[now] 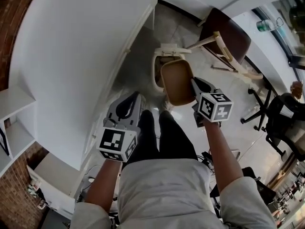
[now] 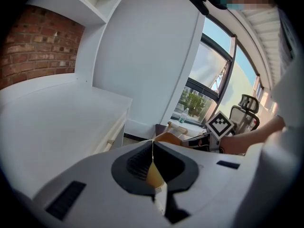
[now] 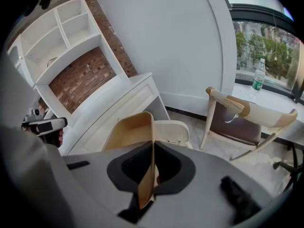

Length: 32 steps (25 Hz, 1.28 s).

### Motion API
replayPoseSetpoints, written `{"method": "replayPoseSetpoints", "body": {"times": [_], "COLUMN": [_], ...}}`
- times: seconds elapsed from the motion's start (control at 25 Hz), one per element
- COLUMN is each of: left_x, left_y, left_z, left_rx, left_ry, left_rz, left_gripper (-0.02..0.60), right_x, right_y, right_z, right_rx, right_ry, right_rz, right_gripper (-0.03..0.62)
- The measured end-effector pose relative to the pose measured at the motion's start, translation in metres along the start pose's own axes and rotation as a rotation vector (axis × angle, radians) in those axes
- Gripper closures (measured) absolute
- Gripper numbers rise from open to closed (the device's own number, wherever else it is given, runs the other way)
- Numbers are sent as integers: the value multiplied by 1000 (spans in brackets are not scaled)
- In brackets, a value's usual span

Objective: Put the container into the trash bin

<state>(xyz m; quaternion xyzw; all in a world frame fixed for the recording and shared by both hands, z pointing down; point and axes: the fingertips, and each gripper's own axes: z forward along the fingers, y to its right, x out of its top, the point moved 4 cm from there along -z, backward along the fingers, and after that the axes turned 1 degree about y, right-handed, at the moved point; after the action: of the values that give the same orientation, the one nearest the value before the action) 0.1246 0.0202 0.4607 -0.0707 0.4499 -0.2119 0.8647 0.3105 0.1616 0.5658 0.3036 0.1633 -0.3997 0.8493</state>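
Note:
A tan paper container [image 1: 177, 82] hangs open side up just over a white trash bin [image 1: 159, 69] on the floor. My right gripper [image 1: 192, 81] is shut on the container's right wall. In the right gripper view the thin wall stands pinched between the jaws of the right gripper [image 3: 153, 144], the container [image 3: 124, 129] stretches ahead, and the bin [image 3: 176, 129] sits right behind it. My left gripper [image 1: 140, 98] hangs to the left of the bin with its jaws together and nothing in them. The left gripper view shows that gripper [image 2: 152, 144] shut, with the container [image 2: 168, 137] beyond it.
A tall white cabinet [image 1: 81, 56] runs along the left of the bin. A wooden chair [image 1: 224, 37] with a brown seat stands to its right, and a black office chair [image 1: 281, 118] farther right. A water bottle [image 3: 257, 82] stands on the window ledge.

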Motion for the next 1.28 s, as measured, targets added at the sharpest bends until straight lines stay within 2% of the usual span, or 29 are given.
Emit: {"method": "replayPoseSetpoints", "body": {"times": [0.68,1.28], "left_x": [-44,-79], "left_y": [-16,-20], "left_z": [65,94], "left_rx": [-29,-36], "left_ry": [-60,-110], "left_rz": [-13,-28], "left_gripper": [565,565], "right_x": [-36,-71], "right_y": [44,70], "right_z": [74,127], "right_rx": [-72,-82], "right_ry": [-77,-119], "right_rz": [54,81], "right_gripper": [560,560]}}
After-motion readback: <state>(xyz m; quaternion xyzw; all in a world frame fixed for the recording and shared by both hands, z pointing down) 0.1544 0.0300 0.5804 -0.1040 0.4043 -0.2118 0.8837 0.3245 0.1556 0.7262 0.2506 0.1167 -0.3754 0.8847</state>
